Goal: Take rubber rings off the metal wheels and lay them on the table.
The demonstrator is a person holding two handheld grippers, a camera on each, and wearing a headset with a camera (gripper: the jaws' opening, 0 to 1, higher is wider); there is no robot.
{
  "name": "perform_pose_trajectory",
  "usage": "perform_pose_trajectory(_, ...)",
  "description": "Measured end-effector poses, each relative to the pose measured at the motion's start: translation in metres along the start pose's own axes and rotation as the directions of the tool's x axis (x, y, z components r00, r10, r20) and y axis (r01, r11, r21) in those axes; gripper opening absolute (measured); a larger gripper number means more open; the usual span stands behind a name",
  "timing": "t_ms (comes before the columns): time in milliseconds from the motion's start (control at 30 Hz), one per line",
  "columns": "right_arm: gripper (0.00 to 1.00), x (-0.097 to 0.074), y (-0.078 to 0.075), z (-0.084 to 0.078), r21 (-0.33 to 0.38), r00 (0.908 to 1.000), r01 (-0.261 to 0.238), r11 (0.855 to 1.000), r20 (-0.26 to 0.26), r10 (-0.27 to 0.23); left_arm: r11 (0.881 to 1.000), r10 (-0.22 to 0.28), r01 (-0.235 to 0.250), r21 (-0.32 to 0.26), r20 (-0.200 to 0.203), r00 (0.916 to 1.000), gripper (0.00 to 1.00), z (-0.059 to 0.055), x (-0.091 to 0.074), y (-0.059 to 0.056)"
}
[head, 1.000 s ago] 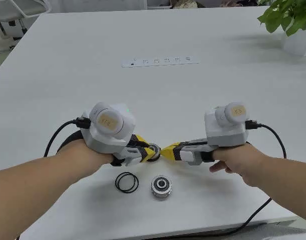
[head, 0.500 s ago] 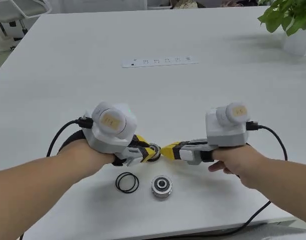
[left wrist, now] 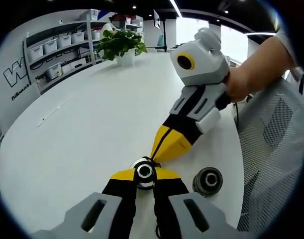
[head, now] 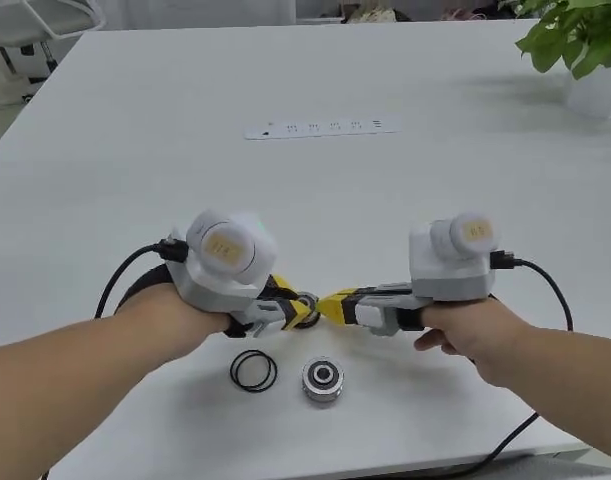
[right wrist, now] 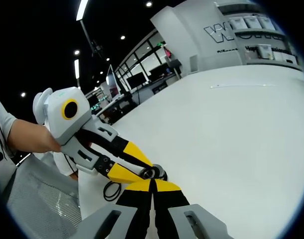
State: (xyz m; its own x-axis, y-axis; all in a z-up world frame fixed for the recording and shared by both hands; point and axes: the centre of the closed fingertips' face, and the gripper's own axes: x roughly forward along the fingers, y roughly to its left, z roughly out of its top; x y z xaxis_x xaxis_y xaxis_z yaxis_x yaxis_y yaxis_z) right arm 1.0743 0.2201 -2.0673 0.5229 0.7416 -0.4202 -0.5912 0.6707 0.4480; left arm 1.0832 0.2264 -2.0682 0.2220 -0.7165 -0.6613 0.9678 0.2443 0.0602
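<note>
My left gripper (head: 301, 306) (left wrist: 144, 174) is shut on a small metal wheel (head: 305, 302) (left wrist: 144, 171) (right wrist: 155, 173) and holds it just above the table. From the right, my right gripper (head: 328, 305) (right wrist: 151, 186) (left wrist: 159, 152) meets it. Its yellow jaws are shut, with the tips pinched at the wheel's rim on the black rubber ring. A second metal wheel (head: 323, 379) (left wrist: 208, 180) lies on the table below the grippers. Loose black rubber rings (head: 253, 370) (right wrist: 111, 190) lie to its left.
The white table (head: 315, 200) stretches far ahead. A white power strip (head: 321, 128) lies at mid-table and a potted plant (head: 575, 40) stands at the far right corner. Black cables (head: 120, 280) trail from both grippers. The table's near edge runs just below the wheel.
The grippers stay joined at the held wheel. They sit slightly lower in the picture, along with the rest of the scene.
</note>
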Motion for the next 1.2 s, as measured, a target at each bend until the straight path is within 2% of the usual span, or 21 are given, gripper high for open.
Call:
perform_pose_trajectory(500,0.00,0.005,0.010,0.006,-0.035,0.9990,-0.041,0.999,0.015,0.041,1.000,0.001,-0.001,0.005,0.001,1.0000,0.07,0.000,0.000,0.000)
perform_pose_trajectory(767,0.00,0.003,0.014,0.006,-0.030,0.9975,-0.069,0.997,0.018,0.069,1.000,0.004,-0.004,0.003,0.010,0.9999,0.07,0.000,-0.001,0.001)
perform_pose_trajectory(1200,0.00,0.000,0.017,0.007,-0.029,0.9961,-0.085,0.996,0.020,0.086,1.000,0.001,-0.001,-0.004,0.008,1.0000,0.08,0.000,0.000,0.000)
